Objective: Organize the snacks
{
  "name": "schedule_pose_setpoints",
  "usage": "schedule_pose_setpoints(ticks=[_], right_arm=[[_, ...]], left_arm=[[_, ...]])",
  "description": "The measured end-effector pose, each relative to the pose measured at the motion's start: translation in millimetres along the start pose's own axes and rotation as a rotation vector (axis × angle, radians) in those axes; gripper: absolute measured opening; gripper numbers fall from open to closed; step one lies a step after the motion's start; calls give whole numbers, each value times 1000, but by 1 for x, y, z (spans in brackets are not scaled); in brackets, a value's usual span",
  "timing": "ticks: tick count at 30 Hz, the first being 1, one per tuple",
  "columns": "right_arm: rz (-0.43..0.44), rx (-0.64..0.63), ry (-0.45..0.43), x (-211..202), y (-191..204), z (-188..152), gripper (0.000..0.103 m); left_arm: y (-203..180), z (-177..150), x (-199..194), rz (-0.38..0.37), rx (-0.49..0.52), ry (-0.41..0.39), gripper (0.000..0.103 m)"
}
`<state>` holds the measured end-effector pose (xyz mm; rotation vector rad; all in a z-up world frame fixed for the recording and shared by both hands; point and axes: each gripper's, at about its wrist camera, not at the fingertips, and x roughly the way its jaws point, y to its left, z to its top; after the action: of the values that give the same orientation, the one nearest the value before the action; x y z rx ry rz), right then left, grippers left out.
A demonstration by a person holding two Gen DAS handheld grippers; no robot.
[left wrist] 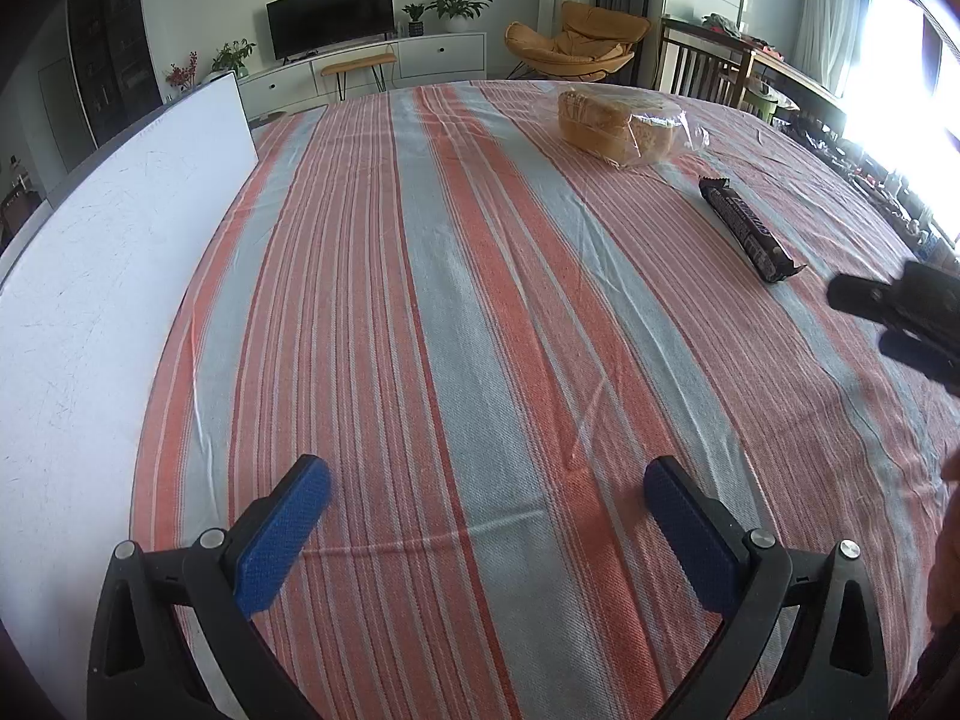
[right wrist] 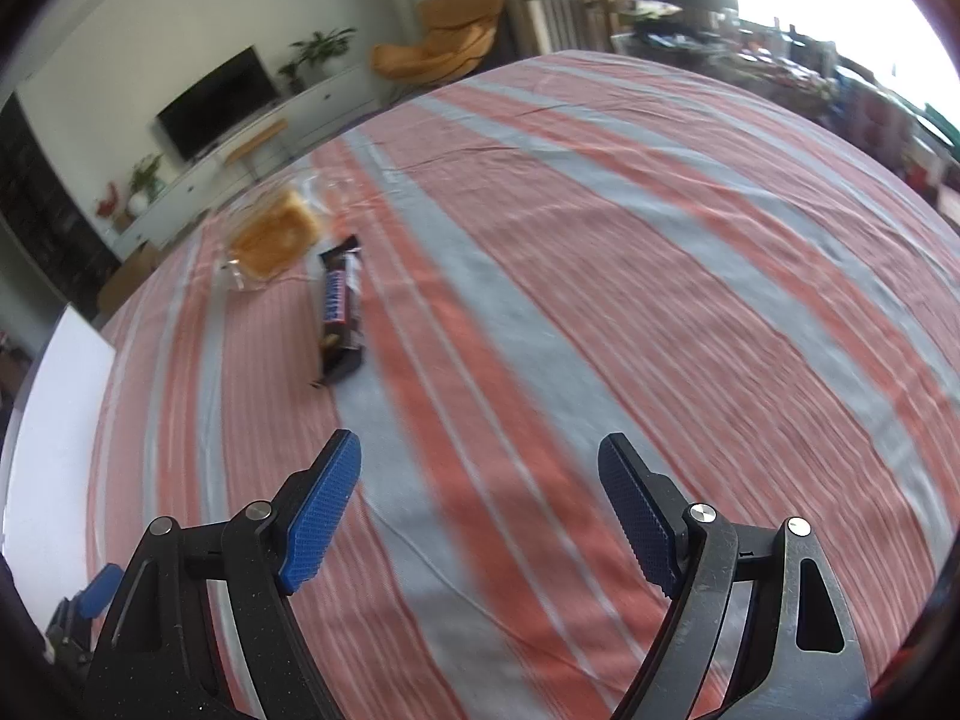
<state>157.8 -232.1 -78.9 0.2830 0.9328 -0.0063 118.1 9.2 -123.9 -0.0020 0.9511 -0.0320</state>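
Note:
A dark Snickers bar (left wrist: 750, 229) lies on the striped tablecloth at the right; it also shows in the right wrist view (right wrist: 342, 312), ahead and left of my right gripper. A bagged loaf of sliced bread (left wrist: 618, 126) lies farther back, and shows blurred in the right wrist view (right wrist: 276, 240). My left gripper (left wrist: 486, 480) is open and empty above the cloth. My right gripper (right wrist: 480, 462) is open and empty; its body shows at the right edge of the left wrist view (left wrist: 900, 312).
A white board (left wrist: 102, 276) lies along the table's left side, also in the right wrist view (right wrist: 54, 420). The red and grey striped cloth (left wrist: 480, 300) covers the table. Beyond the far edge are a TV stand, a yellow chair and a wooden chair.

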Motion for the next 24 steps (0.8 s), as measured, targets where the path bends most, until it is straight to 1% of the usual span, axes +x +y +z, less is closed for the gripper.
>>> schedule_pose_setpoints(ticks=[2,3,4,5,6,7,8,9,12,18,20,24], right_arm=[[9,-81,45,22,24,19,81],[-5,-119,55,32,35,26,79],[-22,-149,60,41,44,31,76],[-38,-166,67,49,49,35,55],[-67,-182,63,54,53,38,38],[-94,-202,58,56,56,40,31],[-99,-216,52,57,58,40,26],[-100,-222,55,56,57,40,19],[-93,-180,48,43,40,31,18],[-129,-125,5,2,-7,-2,18],[-148,-124,-20,-7,-17,-13,18],[-174,-123,-52,-15,-26,-21,19]], left_arm=[[0,0,0,0,0,0,103],[0,0,0,0,0,0,103],[0,0,0,0,0,0,103],[0,0,0,0,0,0,103],[0,0,0,0,0,0,103],[0,0,0,0,0,0,103],[0,0,0,0,0,0,103],[0,0,0,0,0,0,103],[0,0,0,0,0,0,103],[0,0,0,0,0,0,103],[0,0,0,0,0,0,103],[0,0,0,0,0,1,103]])
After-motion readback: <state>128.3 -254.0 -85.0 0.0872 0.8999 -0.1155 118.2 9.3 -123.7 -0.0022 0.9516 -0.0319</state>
